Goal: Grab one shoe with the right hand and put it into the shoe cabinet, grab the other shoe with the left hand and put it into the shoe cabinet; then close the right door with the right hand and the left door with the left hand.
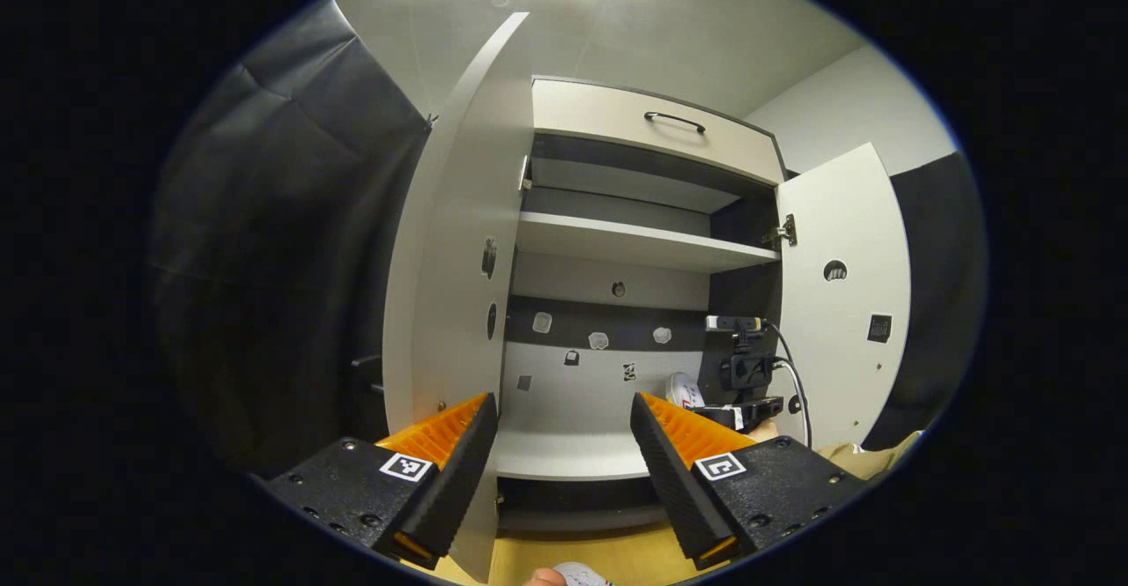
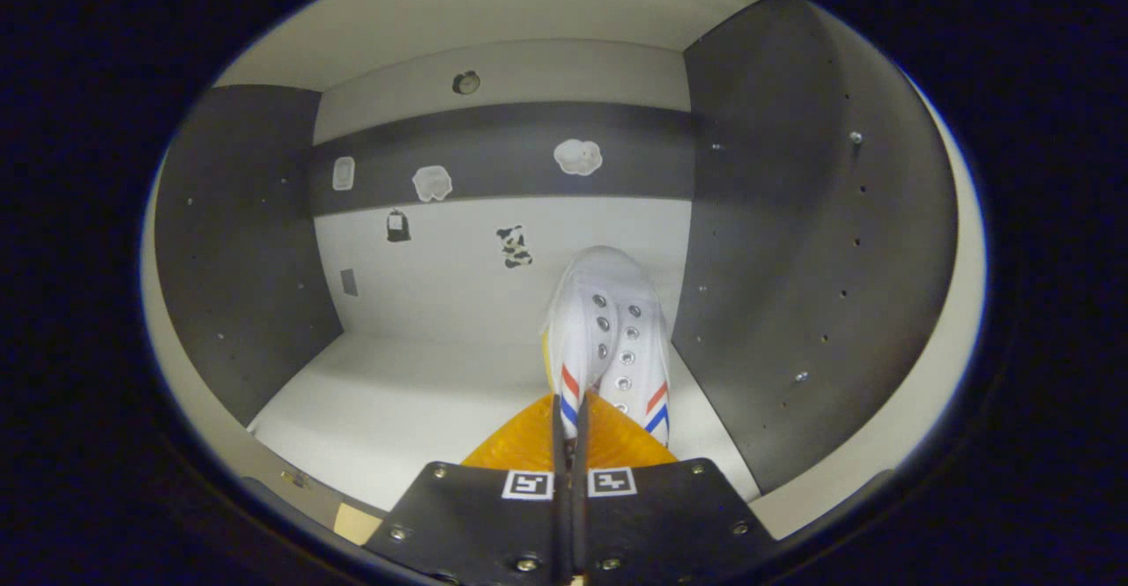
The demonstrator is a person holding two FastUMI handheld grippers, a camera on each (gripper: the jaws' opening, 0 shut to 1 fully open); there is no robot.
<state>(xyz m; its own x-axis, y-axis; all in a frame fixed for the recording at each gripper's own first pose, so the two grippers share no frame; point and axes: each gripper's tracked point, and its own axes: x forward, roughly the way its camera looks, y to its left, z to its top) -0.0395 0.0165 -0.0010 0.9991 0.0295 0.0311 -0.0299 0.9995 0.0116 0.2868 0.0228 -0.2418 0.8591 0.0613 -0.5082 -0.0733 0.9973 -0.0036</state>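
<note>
Left door (image 1: 449,286): I see it swung open toward me at the left of the shoe cabinet (image 1: 652,128), its edge just beside my left finger.
Left gripper (image 1: 564,445): fingers spread wide, nothing between them, hovering in front of the cabinet's lower compartment.
Second shoe (image 1: 582,575): a pale sliver at the bottom edge of the left gripper view, on the wooden floor (image 1: 617,555); too little shows to tell how it lies.
Lower shelf (image 2: 397,410): pale, flat and smooth, with bare room to the left of the shoe I hold. I judge a sole would slide on it easily.
Right gripper (image 2: 568,441): fingers nearly together, pinching the rear of the white shoe (image 2: 608,330), inside the lower compartment.
White shoe: toe pointing at the back panel, close to the dark right wall (image 2: 793,242). Whether the sole already rests on the shelf I cannot tell.
Handling: canvas upper looks light and soft, so I expect it to fold under a pinch. The heel collar or the stiffer rubber rim seems the safest hold.
Right door (image 1: 842,295): open, standing at the right in the left gripper view, with cables and a small camera just inside it.
Room: dark cloth walls either side, bright light overhead.
</note>
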